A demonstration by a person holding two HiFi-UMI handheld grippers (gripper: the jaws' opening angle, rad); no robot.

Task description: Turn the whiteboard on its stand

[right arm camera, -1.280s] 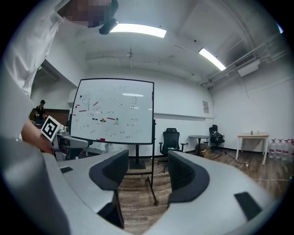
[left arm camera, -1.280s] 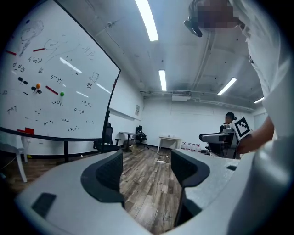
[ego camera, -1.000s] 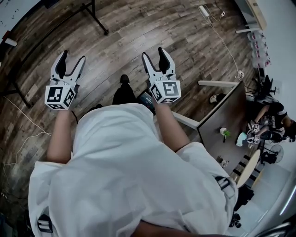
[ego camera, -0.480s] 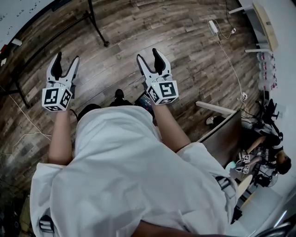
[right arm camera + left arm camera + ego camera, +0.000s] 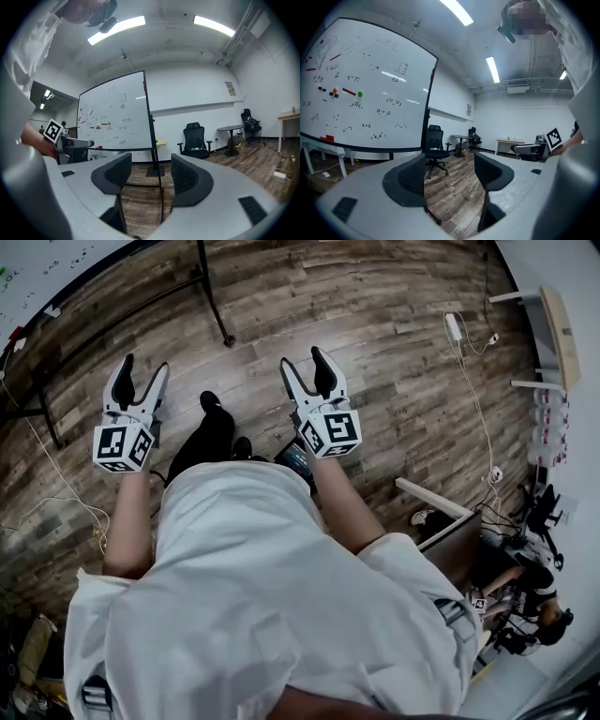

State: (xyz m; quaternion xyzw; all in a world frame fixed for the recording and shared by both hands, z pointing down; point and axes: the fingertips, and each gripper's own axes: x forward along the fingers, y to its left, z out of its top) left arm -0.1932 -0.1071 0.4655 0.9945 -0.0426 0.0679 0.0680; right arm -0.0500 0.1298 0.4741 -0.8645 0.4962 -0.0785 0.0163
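The whiteboard with scribbles and magnets stands upright on its black stand; only its white corner shows at the top left of the head view. In the right gripper view the whiteboard stands ahead, its black post running down to the floor. My left gripper is open and empty, held out over the wooden floor a way short of the stand. The right gripper is also open and empty, beside the stand's foot. Neither touches the board.
A black office chair and a small round table stand beyond the board. A power strip with its cable lies on the floor at right, a white cord at left. A desk corner is behind me, right.
I have walked toward the whiteboard: its stand's foot now lies closer to both grippers and the desk has slid back to the right. Both jaws stay open as before.
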